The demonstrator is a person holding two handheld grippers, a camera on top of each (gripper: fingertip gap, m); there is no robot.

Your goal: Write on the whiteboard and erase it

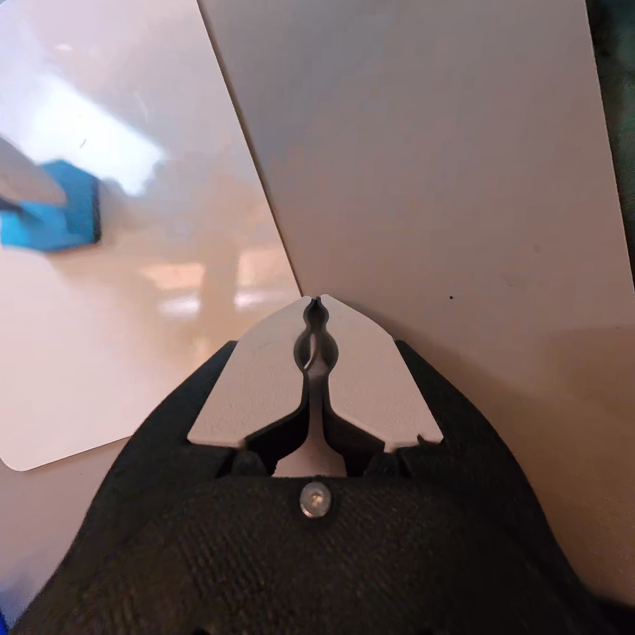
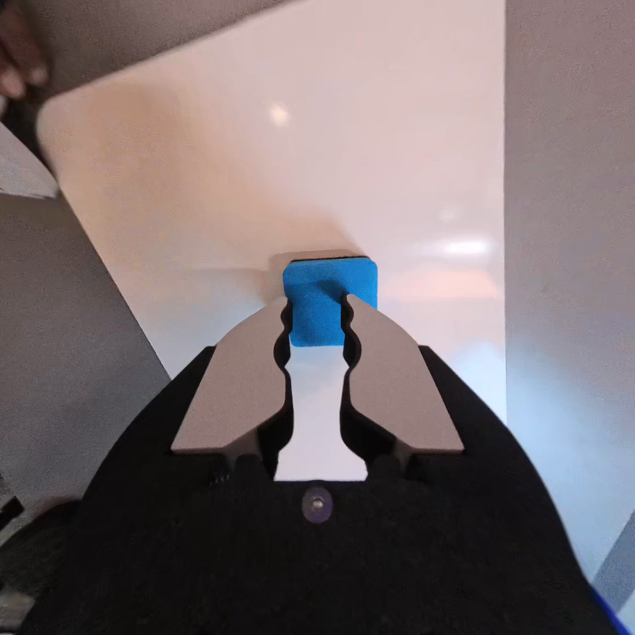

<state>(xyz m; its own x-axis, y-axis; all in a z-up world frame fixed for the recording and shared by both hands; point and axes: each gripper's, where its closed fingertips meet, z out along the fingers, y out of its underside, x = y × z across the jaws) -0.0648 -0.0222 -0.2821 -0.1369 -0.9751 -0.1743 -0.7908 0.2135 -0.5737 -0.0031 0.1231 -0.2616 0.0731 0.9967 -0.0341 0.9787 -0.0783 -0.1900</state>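
On the whiteboard [image 2: 309, 154], right hand-held gripper [image 2: 315, 300] clamps eraser [image 2: 330, 292] (underside hidden).

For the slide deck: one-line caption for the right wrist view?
Right gripper clamps a blue eraser flat against the glossy whiteboard, which shows no marks.

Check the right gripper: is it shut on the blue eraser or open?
Shut on it. In the right wrist view the right gripper has a finger against each side of the blue eraser, on the whiteboard.
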